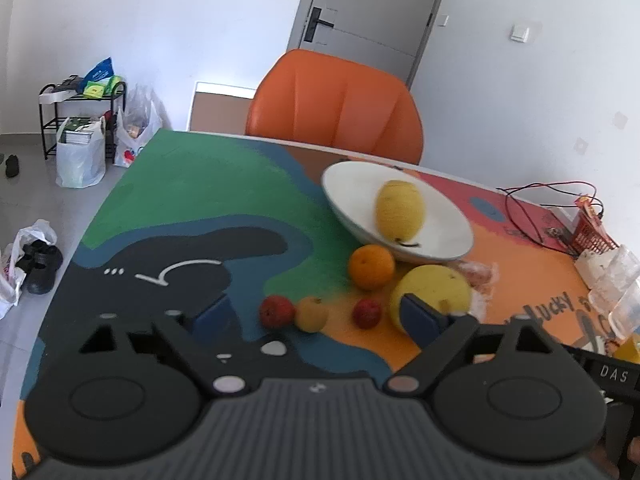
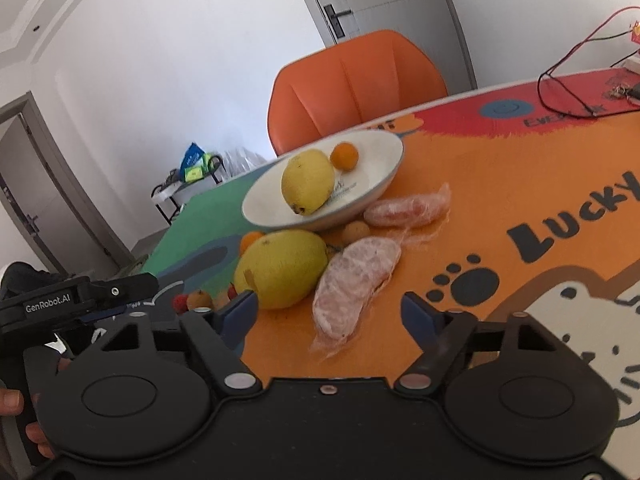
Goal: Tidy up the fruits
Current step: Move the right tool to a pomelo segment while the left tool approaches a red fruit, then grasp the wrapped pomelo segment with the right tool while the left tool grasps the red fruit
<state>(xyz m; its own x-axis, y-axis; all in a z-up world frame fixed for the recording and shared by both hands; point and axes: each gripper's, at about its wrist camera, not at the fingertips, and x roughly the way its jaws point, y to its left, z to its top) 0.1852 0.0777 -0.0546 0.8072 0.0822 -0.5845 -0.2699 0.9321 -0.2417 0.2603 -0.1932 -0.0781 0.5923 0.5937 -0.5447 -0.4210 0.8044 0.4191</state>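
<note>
Both grippers hover low over the colourful surface (image 2: 520, 184), fruit scattered ahead! The white bowl (image 2: 384, 168) already carries a yellow pear (image 2: 308, 182) and a small orange (image 2: 344, 155). Outside it: a big yellow pomelo (image 2: 280, 268) just below the rim, two wrapped pomelo segments (image 2: 356, 288) beside it, an orange (image 1: 371, 266), plus small red and yellow fruits (image 1: 310, 314) near the left gripper (image 1: 316, 316).

The right gripper (image 2: 328, 312) looks lined up on the nearer wrapped segment. My call: come down straight, straddle its narrow middle, close gently, because that soft flesh and loose film will squash or slip. Lift clear of the pomelo before swinging to the bowl.

Jaws now: right jaws spread wide, holding nothing, the segment between and just ahead of them. Left jaws equally wide apart, empty; one tip overlaps the pomelo in view, contact unclear.
</note>
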